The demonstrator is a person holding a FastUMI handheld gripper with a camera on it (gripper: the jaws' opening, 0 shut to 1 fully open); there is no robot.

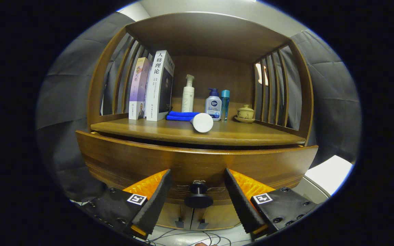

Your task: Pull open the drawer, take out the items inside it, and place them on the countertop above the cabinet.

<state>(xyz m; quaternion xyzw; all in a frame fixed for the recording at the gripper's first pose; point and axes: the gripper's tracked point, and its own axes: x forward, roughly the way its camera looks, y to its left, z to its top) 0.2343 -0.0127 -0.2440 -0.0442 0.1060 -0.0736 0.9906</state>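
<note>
Your gripper point(198, 200) holds its two fingers spread wide, gripping nothing, with the dark round drawer knob point(198, 197) sitting in the gap between them and touching neither one. The knob stands out from the curved wooden drawer front point(197, 164), which juts slightly forward of the countertop, leaving a thin dark gap along its upper edge; what lies inside the drawer cannot be made out from here. Below the knob, two closed cabinet doors point(192, 215) meet at a centre seam, and thin cables point(183, 235) trail across the floor beneath them. Just above the drawer, the countertop point(251, 135) carries a white cylinder point(202, 122) lying on its side near the front edge, its round end toward you. Behind it and touching it, a folded blue cloth point(182, 115) rests flat. Farther back, two upright books point(150, 87) lean together against the slatted left side of the wooden shelf unit point(204, 30). To their right stand a white pump bottle point(188, 95), a pale bottle with a blue pump point(213, 104) and, just beside it, a slim blue bottle point(225, 102). A small lidded cup on a saucer point(245, 113) sits near the right-hand slats. Grey cloth hangs on both sides of the shelf unit.
</note>
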